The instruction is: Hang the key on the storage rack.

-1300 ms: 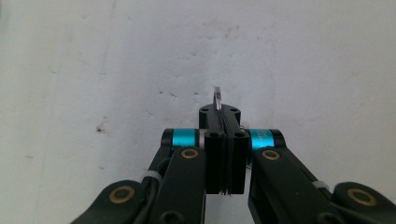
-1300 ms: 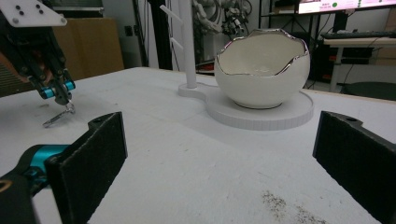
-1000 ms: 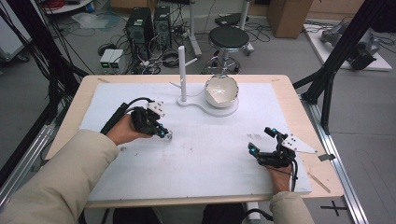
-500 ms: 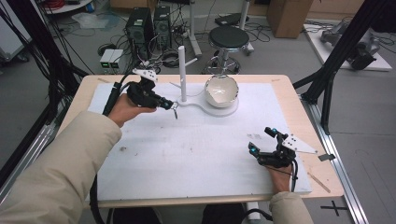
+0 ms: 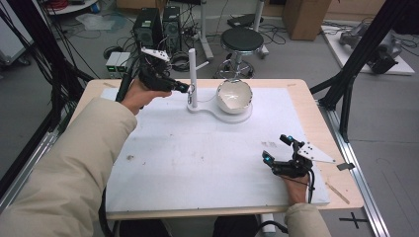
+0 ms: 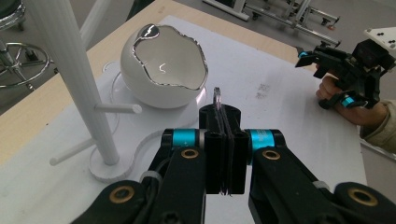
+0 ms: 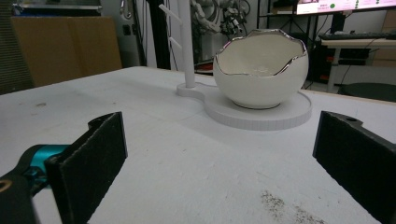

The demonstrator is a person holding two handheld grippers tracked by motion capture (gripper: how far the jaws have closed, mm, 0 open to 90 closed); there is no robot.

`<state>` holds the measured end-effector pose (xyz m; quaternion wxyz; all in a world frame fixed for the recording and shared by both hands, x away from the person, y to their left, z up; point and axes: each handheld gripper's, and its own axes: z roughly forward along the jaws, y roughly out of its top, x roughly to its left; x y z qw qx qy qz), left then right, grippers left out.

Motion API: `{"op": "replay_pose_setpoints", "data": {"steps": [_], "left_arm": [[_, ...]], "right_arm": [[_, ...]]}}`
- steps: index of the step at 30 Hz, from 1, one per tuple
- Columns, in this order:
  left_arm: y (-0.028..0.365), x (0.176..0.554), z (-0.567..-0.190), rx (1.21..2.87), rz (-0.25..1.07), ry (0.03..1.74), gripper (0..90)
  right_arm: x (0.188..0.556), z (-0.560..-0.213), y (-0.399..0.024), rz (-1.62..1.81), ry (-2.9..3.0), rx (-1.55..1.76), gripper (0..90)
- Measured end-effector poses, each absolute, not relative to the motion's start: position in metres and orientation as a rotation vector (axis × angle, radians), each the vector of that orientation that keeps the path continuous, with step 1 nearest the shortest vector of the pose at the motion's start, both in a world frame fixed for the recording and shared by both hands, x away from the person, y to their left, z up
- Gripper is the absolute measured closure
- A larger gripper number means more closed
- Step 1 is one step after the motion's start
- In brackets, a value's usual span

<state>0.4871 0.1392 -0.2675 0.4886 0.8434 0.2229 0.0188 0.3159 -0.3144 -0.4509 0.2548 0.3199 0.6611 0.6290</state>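
On the white-covered counter, the left gripper has risen from the mat's near left to the white peg stand, jaws clamped on a small ring, likely bound for a peg. Beside it sits the egg-shaped bowl; the right gripper rests unmoved, jaws wide and empty.
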Motion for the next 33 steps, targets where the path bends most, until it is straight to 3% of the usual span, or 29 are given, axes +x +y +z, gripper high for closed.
{"op": "replay_pose_setpoints", "data": {"steps": [33], "left_arm": [[0.139, 0.527, -0.300, 1.995, 0.014, 0.715, 88.4]], "right_arm": [[0.315, -0.451, -0.313, 1.705, 1.797, 0.869, 1.9]]}}
